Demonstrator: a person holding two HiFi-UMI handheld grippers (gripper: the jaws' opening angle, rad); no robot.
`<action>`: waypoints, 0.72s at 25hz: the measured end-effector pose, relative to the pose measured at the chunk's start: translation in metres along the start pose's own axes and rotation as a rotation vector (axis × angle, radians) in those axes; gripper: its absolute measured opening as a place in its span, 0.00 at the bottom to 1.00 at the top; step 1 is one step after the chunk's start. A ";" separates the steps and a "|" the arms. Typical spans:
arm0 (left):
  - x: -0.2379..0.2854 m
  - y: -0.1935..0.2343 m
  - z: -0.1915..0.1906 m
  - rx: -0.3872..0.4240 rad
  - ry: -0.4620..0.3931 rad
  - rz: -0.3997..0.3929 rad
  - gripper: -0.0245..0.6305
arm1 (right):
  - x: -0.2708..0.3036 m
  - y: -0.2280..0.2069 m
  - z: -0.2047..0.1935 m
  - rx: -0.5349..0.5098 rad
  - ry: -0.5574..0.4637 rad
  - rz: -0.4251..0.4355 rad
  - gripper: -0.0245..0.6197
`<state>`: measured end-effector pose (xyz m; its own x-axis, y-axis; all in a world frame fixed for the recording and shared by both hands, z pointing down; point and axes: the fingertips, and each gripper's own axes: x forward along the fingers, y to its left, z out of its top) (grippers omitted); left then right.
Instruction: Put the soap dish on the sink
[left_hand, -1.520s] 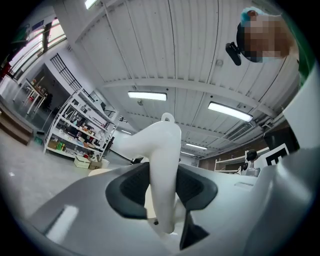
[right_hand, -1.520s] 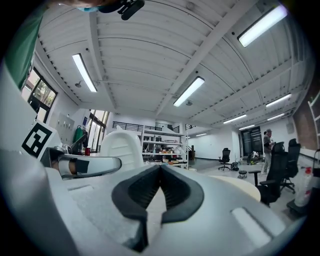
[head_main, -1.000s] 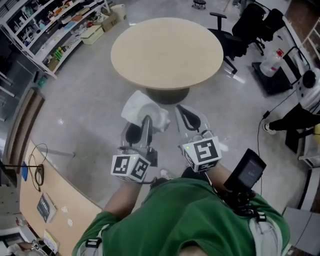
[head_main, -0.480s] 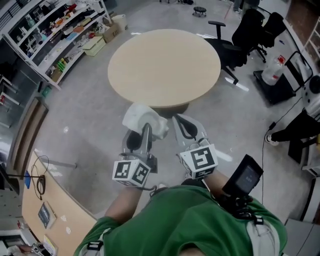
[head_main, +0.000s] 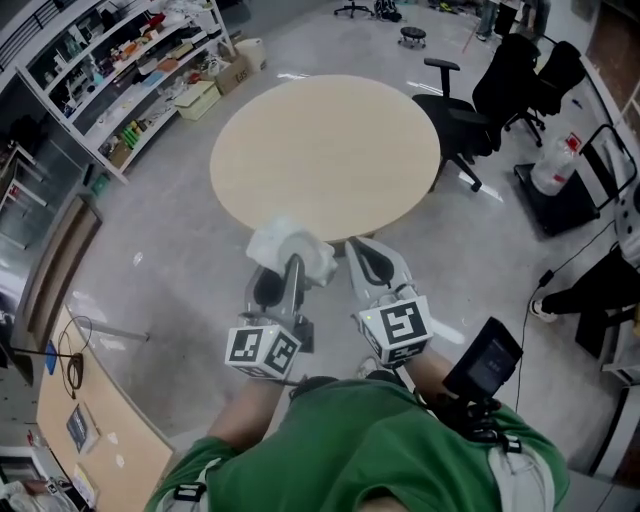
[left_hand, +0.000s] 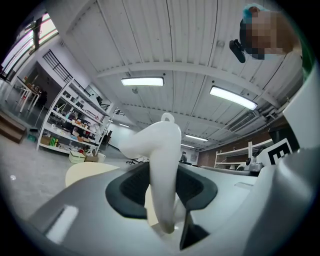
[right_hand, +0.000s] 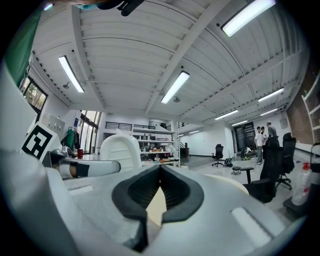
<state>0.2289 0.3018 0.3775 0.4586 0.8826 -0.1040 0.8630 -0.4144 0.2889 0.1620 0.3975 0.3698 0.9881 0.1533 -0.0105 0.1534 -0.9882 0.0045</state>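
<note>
The white soap dish (head_main: 290, 248) is clamped between the jaws of my left gripper (head_main: 281, 272), just short of the round table. In the left gripper view the soap dish (left_hand: 164, 160) stands upright between the dark pads (left_hand: 132, 187), its curved top rising above the left gripper (left_hand: 162, 192). My right gripper (head_main: 368, 252) is level beside it on the right, shut with nothing in it; in the right gripper view its pads (right_hand: 175, 192) meet at the tip of the right gripper (right_hand: 160, 172). No sink is in view.
A round beige table (head_main: 325, 150) stands directly ahead on the grey floor. Black office chairs (head_main: 480, 95) are at its right, stocked shelves (head_main: 120, 70) at the far left, a wooden desk (head_main: 85, 420) at the lower left. A water jug (head_main: 555, 165) sits at right.
Both grippers have moved forward together toward the round table, which now lies closer. The left gripper's hold on the soap dish is unchanged and the right stays shut.
</note>
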 end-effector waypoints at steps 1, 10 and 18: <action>0.005 -0.003 -0.003 -0.003 0.003 0.005 0.26 | 0.001 -0.006 -0.001 0.001 0.003 0.003 0.04; 0.043 -0.002 -0.011 -0.006 0.018 0.032 0.26 | 0.023 -0.043 -0.008 0.021 0.035 0.015 0.04; 0.077 0.034 -0.010 -0.028 0.022 0.027 0.26 | 0.071 -0.050 -0.012 0.002 0.060 0.012 0.04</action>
<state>0.2914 0.3579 0.3892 0.4765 0.8759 -0.0755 0.8440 -0.4318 0.3183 0.2246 0.4580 0.3805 0.9888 0.1411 0.0491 0.1412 -0.9900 0.0026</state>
